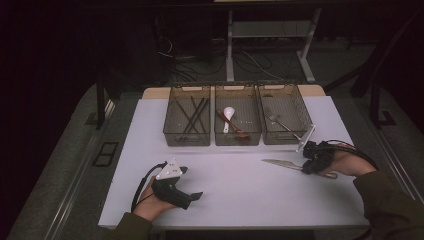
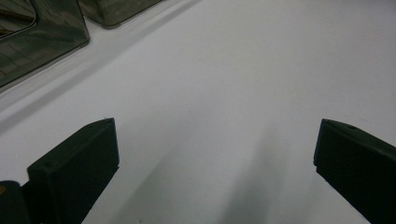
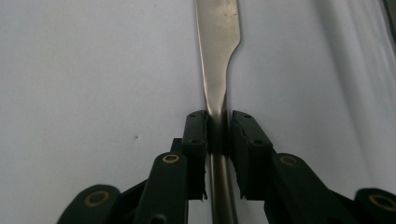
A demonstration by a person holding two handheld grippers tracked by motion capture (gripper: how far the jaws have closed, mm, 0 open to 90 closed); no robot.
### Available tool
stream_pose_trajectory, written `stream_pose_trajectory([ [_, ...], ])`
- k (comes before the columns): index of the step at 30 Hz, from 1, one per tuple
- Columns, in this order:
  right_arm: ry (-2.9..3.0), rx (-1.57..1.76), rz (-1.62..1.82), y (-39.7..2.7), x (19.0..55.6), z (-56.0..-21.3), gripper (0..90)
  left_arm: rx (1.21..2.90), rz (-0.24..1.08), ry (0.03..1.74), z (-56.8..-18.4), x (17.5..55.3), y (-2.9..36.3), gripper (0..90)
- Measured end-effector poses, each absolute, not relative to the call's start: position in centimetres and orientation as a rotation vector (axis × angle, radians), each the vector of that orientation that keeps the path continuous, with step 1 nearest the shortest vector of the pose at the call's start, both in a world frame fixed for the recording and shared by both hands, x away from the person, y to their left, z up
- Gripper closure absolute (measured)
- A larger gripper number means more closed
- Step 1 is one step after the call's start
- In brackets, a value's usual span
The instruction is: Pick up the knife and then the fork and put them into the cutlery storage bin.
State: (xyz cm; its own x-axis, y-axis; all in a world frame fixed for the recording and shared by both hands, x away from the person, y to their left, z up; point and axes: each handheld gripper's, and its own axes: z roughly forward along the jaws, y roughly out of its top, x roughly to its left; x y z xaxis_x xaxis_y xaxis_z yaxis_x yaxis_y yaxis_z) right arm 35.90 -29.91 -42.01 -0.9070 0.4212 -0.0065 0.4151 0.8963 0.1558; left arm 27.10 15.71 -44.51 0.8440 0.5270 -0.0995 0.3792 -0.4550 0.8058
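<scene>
Knife (image 3: 215, 70) neck is pinched between the right gripper (image 3: 217, 133) pads, blade pointing ahead on the table (image 3: 93, 70); grip should be kept square before lifting. Left gripper (image 2: 215, 154) is held wide open, empty.

Dim room — grey floor (image 1: 60, 165) (cables (image 1: 200, 60))

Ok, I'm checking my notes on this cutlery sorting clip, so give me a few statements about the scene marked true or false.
1. The right hand-held gripper has its jaws closed on the knife. True.
2. The left hand-held gripper holds a spoon. False: its jaws stand wide open over bare table.
3. The white spoon lies in the middle bin. True.
4. The fork lies in the left bin. False: it lies in the right bin; the left bin holds dark sticks.
5. The knife lies inside a bin. False: it is on the table.
</scene>
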Motion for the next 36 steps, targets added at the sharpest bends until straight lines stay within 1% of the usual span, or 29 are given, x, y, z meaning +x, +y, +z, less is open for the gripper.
stream_pose_trajectory([
  [9, 3.040, 0.553, 0.112, -28.8, 36.1, -42.0, 78.8, 2.098, 0.203, 0.662, -44.5, 27.1, 15.7, 0.0],
  [18, 3.047, 0.531, 0.111, -28.7, 36.2, -42.0, 79.5, 2.100, 0.205, 0.660, -44.5, 27.1, 15.7, 0.0],
  [24, 3.040, 0.579, 0.177, -29.0, 36.2, -41.7, 79.5, 2.100, 0.205, 0.660, -44.5, 27.1, 15.7, 0.0],
  [36, 2.974, 0.690, 0.494, -30.8, 35.8, -39.5, 79.6, 2.096, 0.204, 0.663, -44.5, 27.1, 15.7, 0.0],
])
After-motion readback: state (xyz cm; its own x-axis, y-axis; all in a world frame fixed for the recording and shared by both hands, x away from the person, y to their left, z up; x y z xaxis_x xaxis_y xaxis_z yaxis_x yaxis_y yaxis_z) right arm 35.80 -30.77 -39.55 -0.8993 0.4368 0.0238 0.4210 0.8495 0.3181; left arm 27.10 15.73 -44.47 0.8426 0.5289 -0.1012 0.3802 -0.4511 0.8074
